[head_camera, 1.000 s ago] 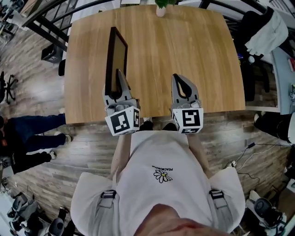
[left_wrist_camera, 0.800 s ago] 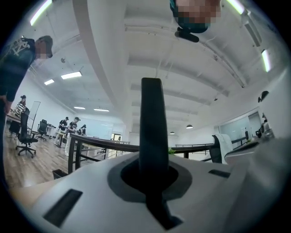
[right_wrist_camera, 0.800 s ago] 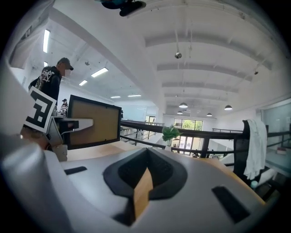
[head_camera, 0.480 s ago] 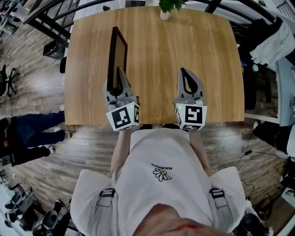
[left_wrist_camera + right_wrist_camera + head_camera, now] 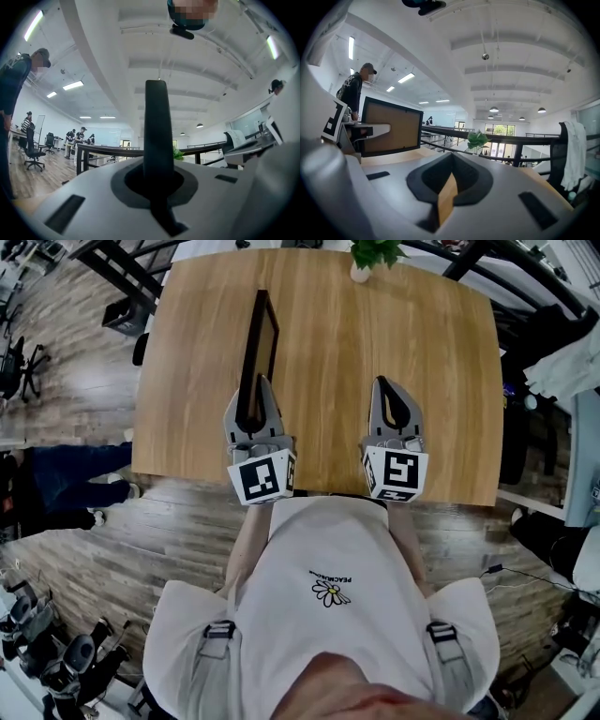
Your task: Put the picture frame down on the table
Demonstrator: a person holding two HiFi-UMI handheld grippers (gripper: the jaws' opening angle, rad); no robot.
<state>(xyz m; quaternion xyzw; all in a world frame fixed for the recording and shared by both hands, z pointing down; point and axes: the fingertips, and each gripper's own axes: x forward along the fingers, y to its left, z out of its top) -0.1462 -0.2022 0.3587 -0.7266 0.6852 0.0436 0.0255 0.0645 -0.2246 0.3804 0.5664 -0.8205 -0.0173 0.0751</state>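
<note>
1. Looking steeply down on a light wooden tabletop (image 5: 328,362), with both grippers reaching out over its near half.
2. Pinching the near end of a thin black-rimmed picture frame with a brown panel (image 5: 256,352): that's the left gripper (image 5: 260,388), fingers clamped tight on it from both sides. Shows up in the left gripper view as a dark upright strip dead centre.
3. Standing upright on its long edge over the left half of the tabletop, running away toward the far side. Can't tell whether the bottom edge actually touches the wood.
4. Over to the right gripper (image 5: 385,385): fingers pressed together, holding nothing, with just a sliver of tabletop showing past them. Sitting well apart from the frame, to its right.
5. Also around: a small green plant in a white pot (image 5: 370,254) at the far edge, and a person in dark clothes (image 5: 56,493) standing off the left side on the grey plank floor (image 5: 141,549).
</note>
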